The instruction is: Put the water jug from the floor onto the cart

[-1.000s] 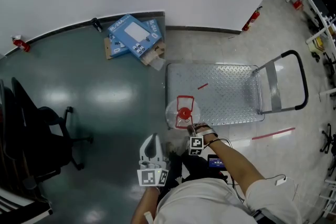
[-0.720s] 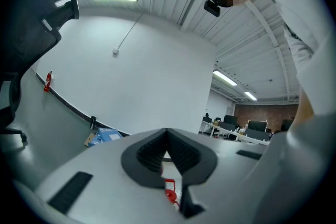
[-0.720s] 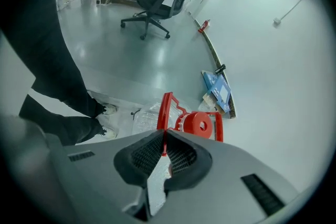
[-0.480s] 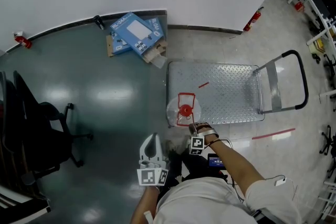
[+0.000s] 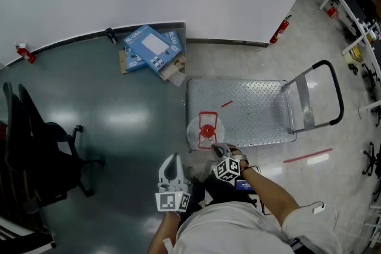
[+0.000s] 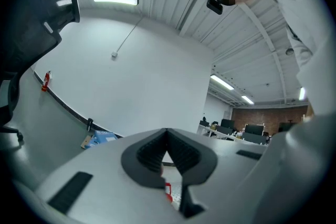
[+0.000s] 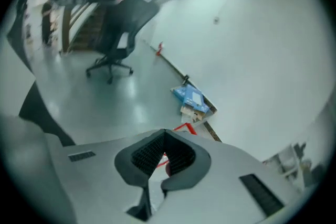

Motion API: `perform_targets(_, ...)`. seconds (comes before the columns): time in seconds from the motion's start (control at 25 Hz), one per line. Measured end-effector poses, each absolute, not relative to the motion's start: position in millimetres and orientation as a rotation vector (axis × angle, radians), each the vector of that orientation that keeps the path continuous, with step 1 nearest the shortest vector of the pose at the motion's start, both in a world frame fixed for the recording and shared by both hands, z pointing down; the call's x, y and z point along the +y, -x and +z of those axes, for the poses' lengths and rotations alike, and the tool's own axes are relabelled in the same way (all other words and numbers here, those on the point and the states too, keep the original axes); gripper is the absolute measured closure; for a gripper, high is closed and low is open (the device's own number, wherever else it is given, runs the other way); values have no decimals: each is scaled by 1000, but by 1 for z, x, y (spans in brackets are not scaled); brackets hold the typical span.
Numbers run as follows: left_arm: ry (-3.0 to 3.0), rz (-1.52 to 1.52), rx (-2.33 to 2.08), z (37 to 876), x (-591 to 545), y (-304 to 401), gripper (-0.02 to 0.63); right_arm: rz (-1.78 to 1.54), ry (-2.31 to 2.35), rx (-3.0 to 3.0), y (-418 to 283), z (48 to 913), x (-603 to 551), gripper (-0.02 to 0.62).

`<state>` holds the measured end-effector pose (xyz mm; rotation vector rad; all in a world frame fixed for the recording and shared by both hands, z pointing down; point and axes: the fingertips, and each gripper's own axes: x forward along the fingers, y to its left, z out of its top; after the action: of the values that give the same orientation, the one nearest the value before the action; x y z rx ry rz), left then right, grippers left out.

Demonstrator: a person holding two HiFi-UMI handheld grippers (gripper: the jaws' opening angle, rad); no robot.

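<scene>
The right gripper (image 5: pixel 219 149) is clenched on the red handle (image 7: pixel 184 128) of the water jug (image 5: pixel 204 135), which is at the near left corner of the cart (image 5: pixel 256 111), overlapping the deck's edge; from above I cannot tell whether it clears the floor; the left gripper (image 5: pixel 173 157) is closed on nothing, near-left of the jug; keep the handle deep in the pads, lift past the deck's lip, then set it upright further right; one jug, one cart, two grippers, one chair (image 5: pixel 41 154)

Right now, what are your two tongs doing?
Left tongs: closed, empty.
Right tongs: just closed, nothing visibly held.
</scene>
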<state>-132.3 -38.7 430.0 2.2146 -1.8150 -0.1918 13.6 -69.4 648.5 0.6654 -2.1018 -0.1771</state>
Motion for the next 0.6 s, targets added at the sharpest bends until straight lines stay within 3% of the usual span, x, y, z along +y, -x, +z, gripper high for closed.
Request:
perform_targets(0.24, -2242, -231, -1808, 412, -36, 130, 603, 231, -1172, -2370, -44, 542, -86, 583)
perform_targets(0.6, -2275, -239, -1793, 400, -32, 119, 603, 359, -1513, -2534, -83, 469, -69, 584)
